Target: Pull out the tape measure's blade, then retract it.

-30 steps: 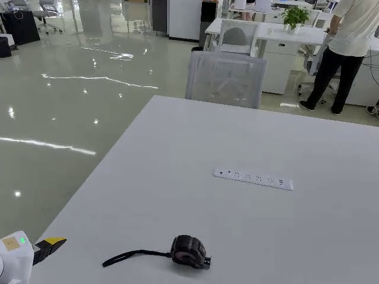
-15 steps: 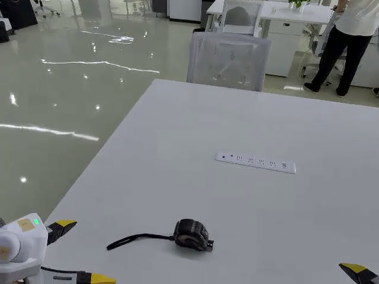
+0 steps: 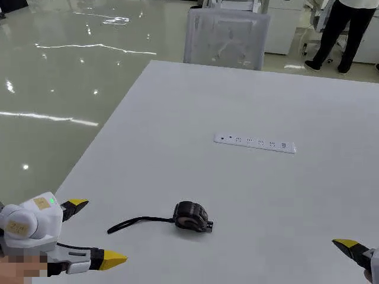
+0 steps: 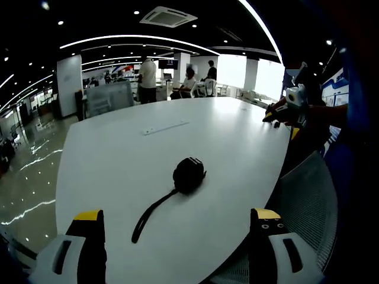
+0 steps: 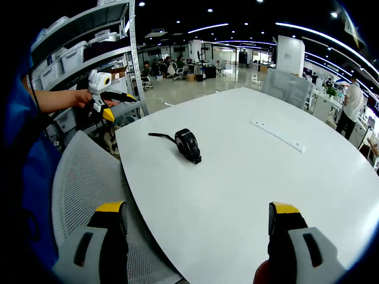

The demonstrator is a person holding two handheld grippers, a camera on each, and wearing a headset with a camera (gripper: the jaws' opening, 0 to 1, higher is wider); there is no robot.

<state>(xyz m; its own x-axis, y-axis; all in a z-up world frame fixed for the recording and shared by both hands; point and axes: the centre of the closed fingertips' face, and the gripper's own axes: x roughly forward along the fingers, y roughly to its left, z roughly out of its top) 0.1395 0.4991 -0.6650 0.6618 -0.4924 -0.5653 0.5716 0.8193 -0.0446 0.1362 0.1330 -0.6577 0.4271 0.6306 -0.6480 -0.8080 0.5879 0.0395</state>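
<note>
Holds the left hand-held gripper (image 3: 98,232) low at the near-left corner of the white surface (image 3: 237,100), jaws spread wide, yellow tips well apart, nothing between them. Holds the right hand-held gripper (image 5: 197,208) off the near-right edge, also gaping wide and empty in the right gripper view, with just one yellow tip reaching into the lower right corner of the head view.

Finds the black tape measure (image 3: 191,216) lying on the surface between the two hand-held grippers, touching neither and nearer the left one. Has its case resting on its side, blade drawn in, only a small end piece at the mouth, turned toward the right hand-held gripper. Trails a thin black wrist strap (image 3: 139,222) from the case toward the left hand-held gripper, curving flat on the surface and stopping short of the yellow tips.

Sees the tape measure straight ahead, framed between the jaws, in both gripper views.

Places a white power strip (image 3: 254,142) farther back on the surface, well apart from the tape measure. Beyond the far edge, shows a grey mesh chair (image 3: 225,35) and a standing person (image 3: 337,29) on the glossy floor (image 3: 59,71).
</note>
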